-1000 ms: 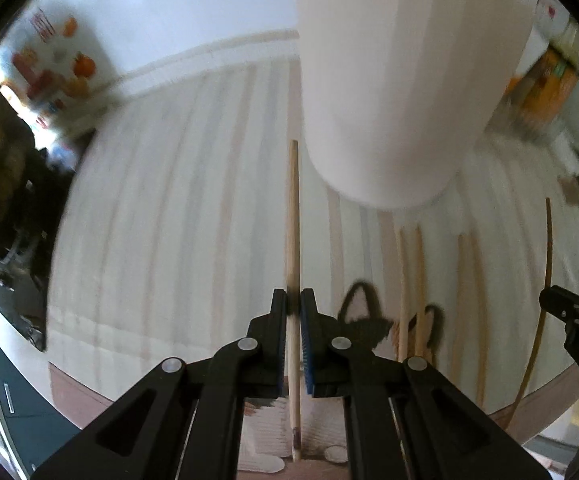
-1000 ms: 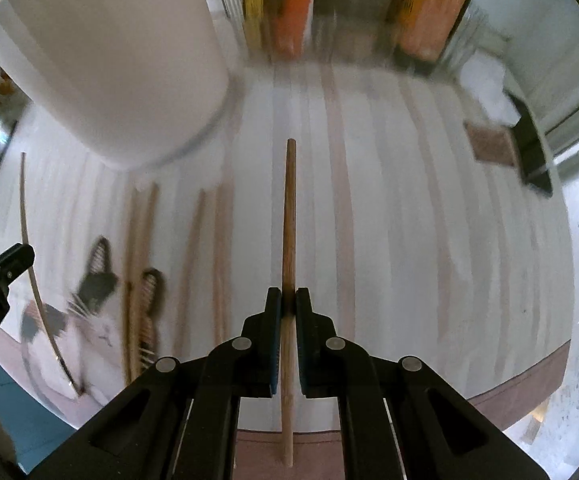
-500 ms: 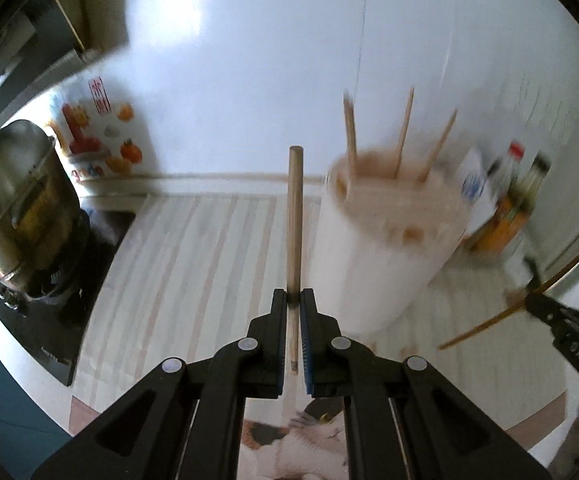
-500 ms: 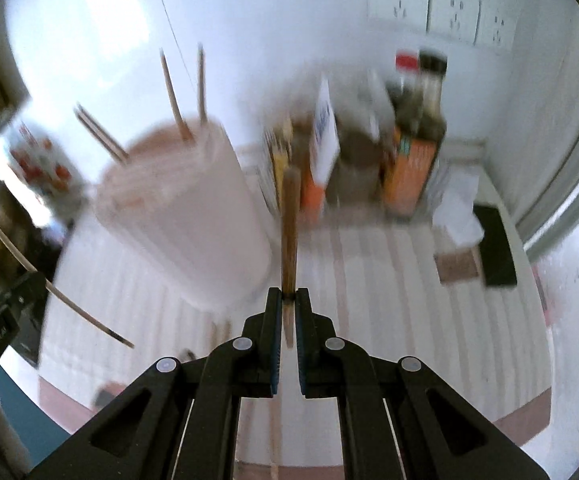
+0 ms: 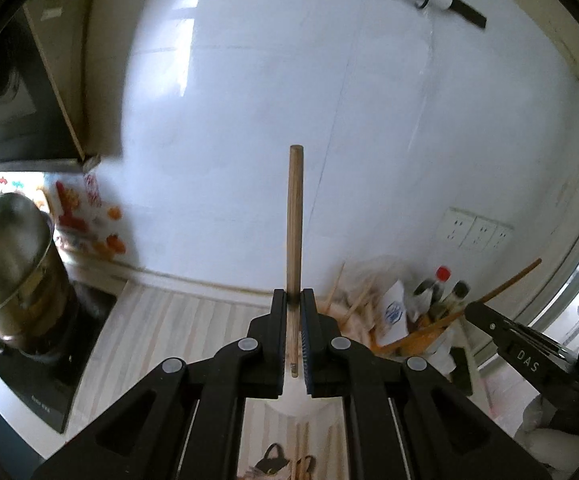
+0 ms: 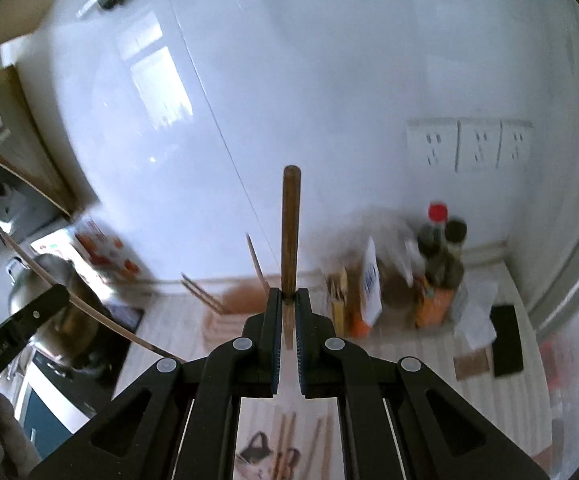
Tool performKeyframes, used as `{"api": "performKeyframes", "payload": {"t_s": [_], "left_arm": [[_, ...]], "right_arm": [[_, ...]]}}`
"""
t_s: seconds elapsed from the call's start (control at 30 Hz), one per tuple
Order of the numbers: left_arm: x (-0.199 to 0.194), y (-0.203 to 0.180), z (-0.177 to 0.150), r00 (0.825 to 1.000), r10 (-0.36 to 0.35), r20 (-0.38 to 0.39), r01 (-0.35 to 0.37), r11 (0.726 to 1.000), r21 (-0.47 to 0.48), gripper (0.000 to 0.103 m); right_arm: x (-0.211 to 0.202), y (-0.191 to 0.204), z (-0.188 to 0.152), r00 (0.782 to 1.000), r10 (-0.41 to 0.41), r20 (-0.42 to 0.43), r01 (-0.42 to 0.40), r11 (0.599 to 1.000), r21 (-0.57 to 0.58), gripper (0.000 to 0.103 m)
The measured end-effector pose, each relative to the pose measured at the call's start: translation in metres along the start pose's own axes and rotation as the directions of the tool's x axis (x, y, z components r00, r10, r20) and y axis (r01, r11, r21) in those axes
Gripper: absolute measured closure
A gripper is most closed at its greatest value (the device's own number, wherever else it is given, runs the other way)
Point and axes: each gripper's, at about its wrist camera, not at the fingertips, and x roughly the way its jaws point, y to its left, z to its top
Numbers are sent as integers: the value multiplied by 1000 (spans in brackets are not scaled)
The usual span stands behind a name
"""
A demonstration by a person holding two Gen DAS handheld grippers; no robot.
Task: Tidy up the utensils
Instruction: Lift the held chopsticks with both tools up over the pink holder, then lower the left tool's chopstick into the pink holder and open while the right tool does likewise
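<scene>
Chopsticks: one (image 5: 294, 220) is clamped in the left hand-held gripper (image 5: 294, 300), another (image 6: 290, 232) in the right hand-held gripper (image 6: 288, 300). Both have risen from the striped counter (image 5: 177, 312) a second ago. Only the right view shows the white holder (image 6: 225, 320) unobstructed; the left view shows the steel pot (image 5: 9, 256) clearly.

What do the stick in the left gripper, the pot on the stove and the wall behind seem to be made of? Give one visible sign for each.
Stick: probably wood, unvarnished; tan with a matt, grainy surface.
Pot: metal, likely stainless steel; polished sides mirror the room.
Wall: apparently glazed tile; glossy white, thin joint lines, a window reflection.
</scene>
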Motion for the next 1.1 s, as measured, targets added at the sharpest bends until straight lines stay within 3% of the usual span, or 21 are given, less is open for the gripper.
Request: {"api": "performKeyframes", "payload": {"t_s": [0.2, 0.43, 0.63, 0.77, 0.83, 0.87, 0.9, 0.93, 0.97, 1.1], "left_arm": [[28, -15, 28, 999, -34, -8, 34, 999, -1, 99], [101, -26, 39, 997, -14, -80, 17, 999, 38, 99], [161, -21, 35, 983, -2, -184, 8, 999, 32, 99], [171, -16, 33, 969, -42, -243, 42, 999, -4, 97], [159, -13, 34, 969, -65, -238, 60, 998, -25, 87], [152, -13, 34, 972, -42, -232, 39, 999, -15, 82], [143, -12, 33, 976, -15, -216, 14, 1000, -4, 60], [137, -10, 33, 978, 1, -209, -1, 1000, 2, 36], [129, -6, 32, 981, 21, -194, -22, 1000, -3, 30], [111, 11, 18, 977, 105, -184, -107, 994, 2, 28]], "right_arm": [[13, 9, 28, 1000, 28, 13, -28, 999, -20, 97], [65, 12, 40, 998, 21, -52, -23, 999, -28, 97], [113, 8, 41, 989, 21, -149, -24, 999, -21, 96], [147, 0, 38, 963, 52, -264, -48, 999, 20, 96], [151, -4, 37, 954, 72, -291, -60, 997, 50, 94], [149, -7, 37, 954, 84, -288, -67, 995, 67, 92], [146, -9, 38, 956, 90, -279, -72, 994, 76, 89], [141, -10, 38, 960, 89, -266, -69, 994, 83, 79], [135, -12, 38, 964, 82, -252, -62, 994, 87, 73], [115, -23, 33, 976, 41, -212, -21, 995, 95, 69]]}}
